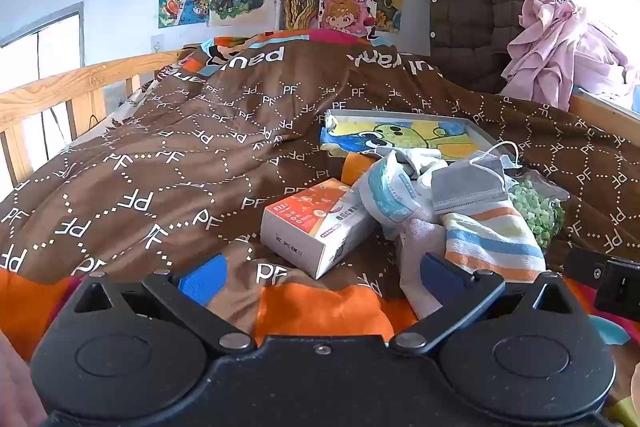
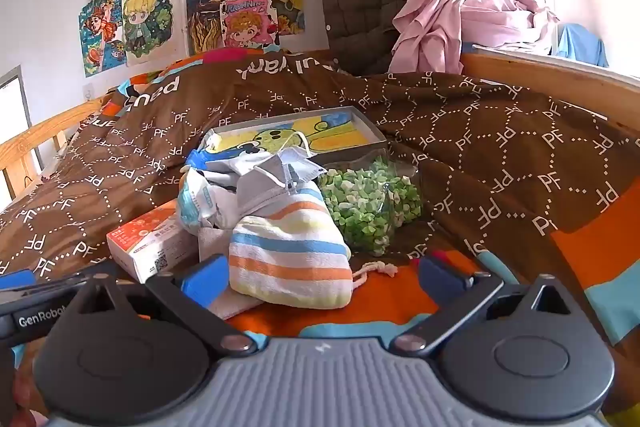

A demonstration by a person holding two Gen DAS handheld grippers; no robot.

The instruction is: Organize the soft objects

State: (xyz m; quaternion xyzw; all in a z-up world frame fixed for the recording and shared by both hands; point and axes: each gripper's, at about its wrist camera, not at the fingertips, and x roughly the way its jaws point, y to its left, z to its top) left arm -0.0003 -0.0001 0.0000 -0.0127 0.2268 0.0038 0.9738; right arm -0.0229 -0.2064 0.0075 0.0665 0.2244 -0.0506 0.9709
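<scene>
Fingers of both grippers spread wide, striped pouch between right fingers

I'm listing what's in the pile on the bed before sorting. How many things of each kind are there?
Striped cloth pouch: 1
Grey face mask: 1
Wrapped mask pack: 1
Orange-and-white box: 1
Bag of green bits: 1
Picture tray: 1
Total: 6, with more cloth half hidden underneath.

Brown quilt with white dotted "PF" lattice; striped pouch in white, blue, orange, yellow; orange-and-white box; green pellets in a bag.
</scene>
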